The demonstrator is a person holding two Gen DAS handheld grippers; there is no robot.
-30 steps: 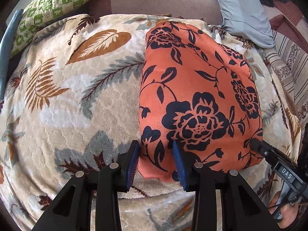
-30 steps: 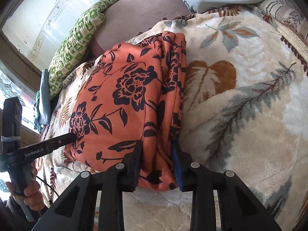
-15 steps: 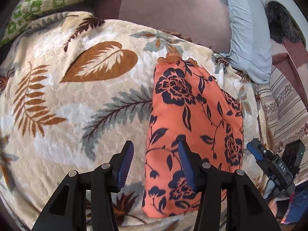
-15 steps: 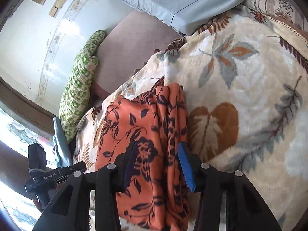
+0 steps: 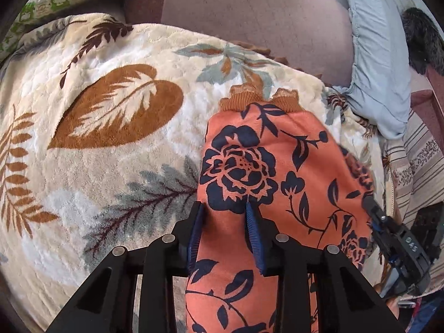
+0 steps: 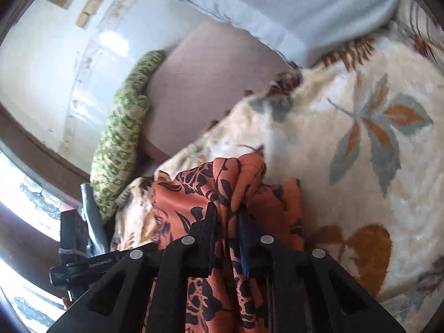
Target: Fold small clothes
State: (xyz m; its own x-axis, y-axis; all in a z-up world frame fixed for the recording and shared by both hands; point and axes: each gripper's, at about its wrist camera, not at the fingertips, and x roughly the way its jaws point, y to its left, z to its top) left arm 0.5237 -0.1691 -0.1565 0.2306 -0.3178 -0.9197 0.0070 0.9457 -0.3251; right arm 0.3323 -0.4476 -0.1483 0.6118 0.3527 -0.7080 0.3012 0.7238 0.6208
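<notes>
Two tongs are closing on one orange floral garment [image 5: 280,166]: the left tongs [image 5: 226,230] straddle its left edge, the right tongs [image 6: 226,222] pinch a bunched fold. It lies on a leaf-patterned blanket [image 5: 111,138], with bare blanket at its left.

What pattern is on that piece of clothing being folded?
Orange garment with dark navy flowers and leaves; clearest in the left wrist view.

On my left wrist view, small pale characters on the right gripper [image 5: 371,208] body read roughly "DAS", upside down. On my right wrist view, the left gripper's [image 6: 69,270] lettering is too blurred to read.
</notes>
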